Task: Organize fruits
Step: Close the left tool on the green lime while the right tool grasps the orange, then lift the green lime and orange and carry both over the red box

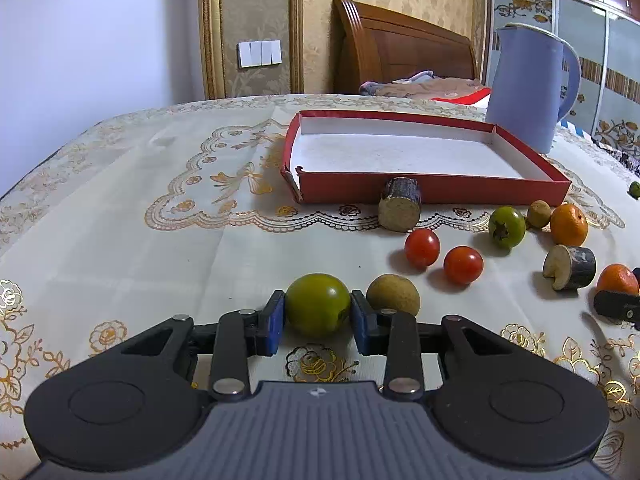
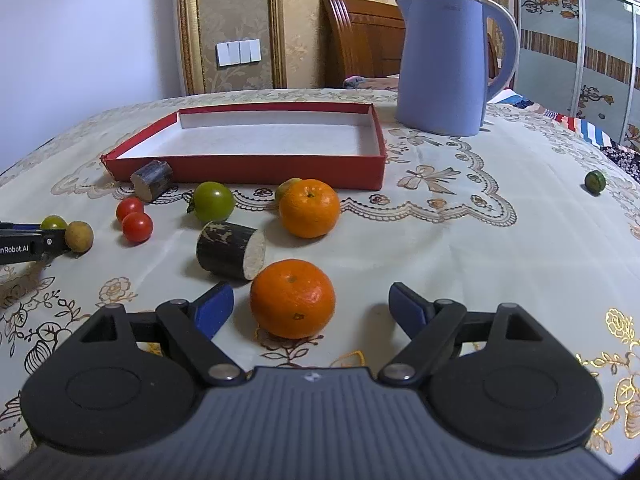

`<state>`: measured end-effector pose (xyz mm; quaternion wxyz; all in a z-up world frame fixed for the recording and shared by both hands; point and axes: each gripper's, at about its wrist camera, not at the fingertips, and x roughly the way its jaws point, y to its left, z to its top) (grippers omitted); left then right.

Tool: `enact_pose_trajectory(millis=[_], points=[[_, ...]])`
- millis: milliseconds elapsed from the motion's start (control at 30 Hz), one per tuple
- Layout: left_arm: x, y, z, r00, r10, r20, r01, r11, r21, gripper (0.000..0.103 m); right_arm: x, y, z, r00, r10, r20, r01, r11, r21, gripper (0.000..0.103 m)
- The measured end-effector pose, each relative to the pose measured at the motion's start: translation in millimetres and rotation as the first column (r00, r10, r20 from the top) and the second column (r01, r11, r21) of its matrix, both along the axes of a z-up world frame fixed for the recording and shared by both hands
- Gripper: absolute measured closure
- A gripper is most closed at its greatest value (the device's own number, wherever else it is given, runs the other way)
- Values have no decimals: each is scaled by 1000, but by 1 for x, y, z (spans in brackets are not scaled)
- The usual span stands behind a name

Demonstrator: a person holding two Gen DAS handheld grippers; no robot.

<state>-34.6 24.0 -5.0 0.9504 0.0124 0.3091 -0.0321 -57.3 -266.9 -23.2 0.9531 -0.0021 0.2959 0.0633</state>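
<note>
Two mandarins on the flowered tablecloth (image 2: 440,240): nearer mandarin (image 2: 293,298) between the wide-spread jaws of the right gripper (image 2: 312,308), touched by neither blue pad; farther mandarin (image 2: 309,208) close before the red box (image 2: 256,170). Two red tomatoes (image 2: 130,209) (image 2: 137,227), side by side and touching. Three green fruits, counted one by one: green fruit (image 1: 318,304) clenched between both pads of the left gripper (image 1: 318,316) and resting on the cloth; green tomato (image 2: 213,201) with its calyx, near the box; small green fruit (image 2: 594,180) alone at the far right. Two brown longans: first longan (image 1: 393,294) just beside the left gripper's right finger, second longan (image 1: 539,213) half hidden behind the farther mandarin. Two dark cane pieces (pale at the cut ends): one cane piece (image 2: 230,250) on its side between the mandarins, other cane piece (image 2: 152,180) against the front wall of the box. One box only, shallow, white inside, with no fruit in it. One blue kettle (image 2: 440,60) upright behind the box's right corner.
</note>
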Motion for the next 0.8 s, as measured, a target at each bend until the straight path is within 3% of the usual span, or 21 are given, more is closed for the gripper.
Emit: enact_pose_trajectory(millis=[67,233,433,533,800], points=[[-1,0,-1,1000,1,6,-1,1000,2,70,0,1,0,1000,4,2,-4,1000,-6,20],[-2,-2,-2,1000,6,12,-6,1000,11,70,0,5,-2,1000,16,3,-15,999,-28,46],[-2,-3,-2,1000,5,14,-5,1000,22,70,1,5,-2,1000,20,4,-20,999,-27,48],[-2,-3,-2,1000,4,15,-5,1000,24,70,-1,6,-2,999,29,16,-29,999,-24,62],[-3,-3,-1,1000,10,18,-11,1000,28,71,-2,8,-1,999,25,31,-24,999,-36,62]])
